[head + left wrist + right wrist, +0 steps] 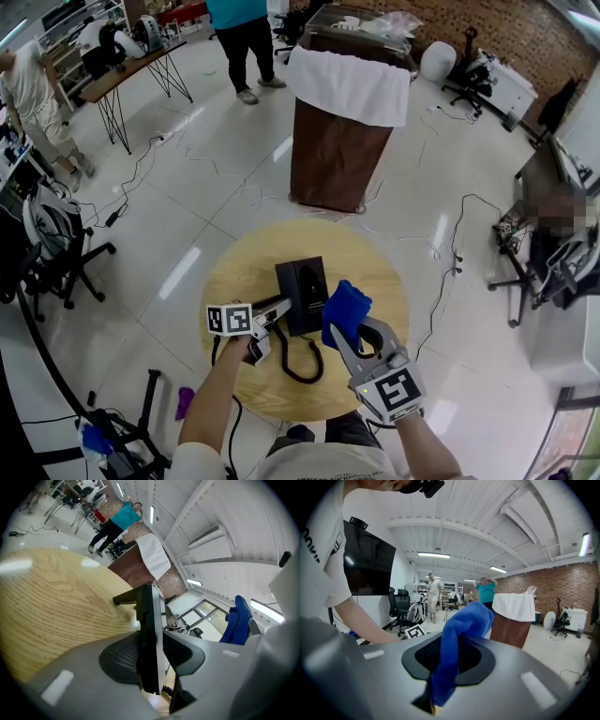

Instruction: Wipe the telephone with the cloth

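The fingers of the left gripper (152, 656) stand apart around one thin black edge of the telephone (149, 630). The near finger lies close against the casing, and a slit of daylight shows on the other side, so nothing is clamped. It reads as a loose bracket rather than a grip, there to stop the set from sliding if it is pushed.

The fingers of the right gripper (445, 667) are pressed together on the blue cloth (459, 634). A fold is pinched low between them, and the rest bunches up and forward past the tips as a soft wad. Holding it that way puts fabric, not plastic, at the leading end, which is what a wipe needs.

In the head view the black desk telephone (302, 291) sits near the middle of the round wooden surface (244, 272). Its coiled cord (295, 361) loops toward the person. The left gripper reaches in from the left at the telephone's near corner, and the cloth hangs just beside its right flank. Whether the cloth touches the casing cannot be made out from above.

By my judgement the wipe is about to start or is between strokes. The cloth is ready at the side face, and the top and front look untouched by it now. With the left fingers slack, a firm sideways stroke could shove the light set across the smooth wood or drag the cord.
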`<state>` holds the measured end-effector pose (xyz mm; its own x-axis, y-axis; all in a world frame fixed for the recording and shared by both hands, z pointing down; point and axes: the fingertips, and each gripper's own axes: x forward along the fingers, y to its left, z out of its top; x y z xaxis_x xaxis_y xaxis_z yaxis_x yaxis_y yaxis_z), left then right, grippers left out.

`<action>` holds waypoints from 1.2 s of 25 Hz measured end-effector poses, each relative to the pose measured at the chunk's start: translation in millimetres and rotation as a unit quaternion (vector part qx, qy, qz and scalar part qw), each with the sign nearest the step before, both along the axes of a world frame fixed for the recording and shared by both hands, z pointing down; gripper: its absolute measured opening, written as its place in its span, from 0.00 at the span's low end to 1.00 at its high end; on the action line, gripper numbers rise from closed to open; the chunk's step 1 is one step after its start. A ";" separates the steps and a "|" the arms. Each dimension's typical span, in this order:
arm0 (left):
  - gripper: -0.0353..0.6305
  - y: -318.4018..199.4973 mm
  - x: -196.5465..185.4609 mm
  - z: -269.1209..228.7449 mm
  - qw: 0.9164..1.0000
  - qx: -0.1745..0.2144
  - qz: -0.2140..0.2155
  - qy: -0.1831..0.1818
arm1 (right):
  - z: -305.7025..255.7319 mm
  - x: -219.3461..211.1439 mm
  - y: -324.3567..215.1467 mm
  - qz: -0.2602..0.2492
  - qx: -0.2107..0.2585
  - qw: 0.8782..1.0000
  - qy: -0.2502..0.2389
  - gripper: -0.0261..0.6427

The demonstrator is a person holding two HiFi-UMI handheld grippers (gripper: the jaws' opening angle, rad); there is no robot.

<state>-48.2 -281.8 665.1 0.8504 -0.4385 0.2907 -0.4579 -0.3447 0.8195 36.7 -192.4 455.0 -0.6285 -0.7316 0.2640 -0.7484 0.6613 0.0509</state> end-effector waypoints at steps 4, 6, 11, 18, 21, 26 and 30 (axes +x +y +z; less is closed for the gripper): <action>0.26 1.2 -6.9 -2.6 1.000 0.011 -0.017 -0.014 | -3.1 0.7 4.0 0.004 0.006 1.000 0.001 0.13; 0.26 2.8 -12.3 -8.5 0.999 0.023 -0.030 -0.015 | -3.5 -0.8 8.5 0.004 0.008 1.000 0.000 0.13; 0.26 11.1 -18.5 -42.5 0.995 0.086 -0.038 -0.032 | -7.4 -3.2 18.5 0.011 0.007 1.000 -0.004 0.13; 0.19 46.9 -9.5 -104.3 0.984 0.171 -0.029 -0.033 | -16.1 -10.0 37.4 0.015 0.016 1.000 -0.005 0.13; 0.16 63.3 -7.6 -129.7 0.978 0.203 -0.028 -0.035 | -20.0 -14.7 44.5 0.016 0.024 1.000 -0.007 0.13; 0.12 93.9 -7.3 -169.5 0.967 0.249 -0.035 -0.034 | -25.4 -19.3 60.2 0.024 0.028 0.999 -0.001 0.13; 0.08 116.0 -8.0 -194.3 0.957 0.283 -0.051 -0.049 | -33.9 -25.8 70.8 0.025 0.043 0.999 -0.005 0.13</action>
